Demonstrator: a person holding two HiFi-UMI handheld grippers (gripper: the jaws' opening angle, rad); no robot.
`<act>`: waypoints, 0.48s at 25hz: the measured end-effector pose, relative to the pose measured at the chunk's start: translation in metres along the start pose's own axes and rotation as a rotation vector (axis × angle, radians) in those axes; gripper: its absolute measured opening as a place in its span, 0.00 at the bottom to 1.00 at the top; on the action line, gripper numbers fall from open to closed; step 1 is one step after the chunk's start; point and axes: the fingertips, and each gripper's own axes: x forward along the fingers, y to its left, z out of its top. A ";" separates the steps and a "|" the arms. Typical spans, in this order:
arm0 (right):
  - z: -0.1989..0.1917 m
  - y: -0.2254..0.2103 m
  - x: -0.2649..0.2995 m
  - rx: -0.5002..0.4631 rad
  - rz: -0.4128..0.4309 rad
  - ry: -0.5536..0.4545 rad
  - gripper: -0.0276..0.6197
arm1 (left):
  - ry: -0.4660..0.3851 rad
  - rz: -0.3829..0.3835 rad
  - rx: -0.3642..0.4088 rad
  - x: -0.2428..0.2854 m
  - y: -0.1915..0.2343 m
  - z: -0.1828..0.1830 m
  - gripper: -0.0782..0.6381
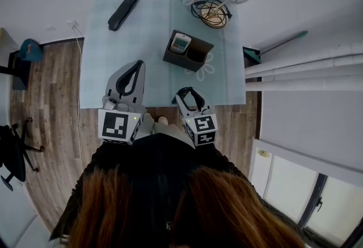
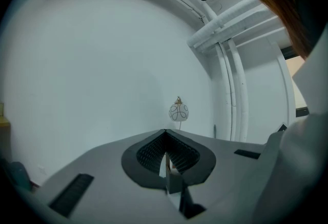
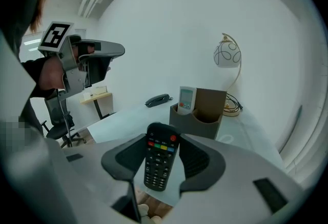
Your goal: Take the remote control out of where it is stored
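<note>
Before the table [image 1: 113,48], right claw [image 3: 163,145] clamps the remote [image 3: 159,164]; left claw [image 2: 165,136] raised, closed

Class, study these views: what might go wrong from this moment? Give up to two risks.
1. The right gripper pinches the black remote only by its sides at the table edge; it might slip and hit the floor.
2. Swinging it forward may knock the white remote standing in the brown holder.

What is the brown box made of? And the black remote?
The brown box looks like cardboard or thin wood: flat, matte brown walls. The black remote, clamped in the right gripper, looks like hard plastic, slightly shiny, with rubbery-looking coloured buttons.
</note>
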 end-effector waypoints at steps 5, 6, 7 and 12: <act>0.004 -0.002 0.019 -0.025 0.016 0.004 0.37 | -0.002 0.020 -0.002 -0.002 0.006 0.000 0.12; 0.005 -0.002 0.025 -0.031 0.023 0.007 0.37 | 0.000 0.026 0.000 -0.002 0.007 0.000 0.12; 0.005 -0.001 0.031 -0.037 0.033 0.012 0.37 | 0.001 0.033 0.000 -0.002 0.008 0.000 0.12; 0.004 -0.003 0.063 -0.035 0.072 0.042 0.36 | -0.003 0.040 -0.008 -0.002 0.011 0.001 0.12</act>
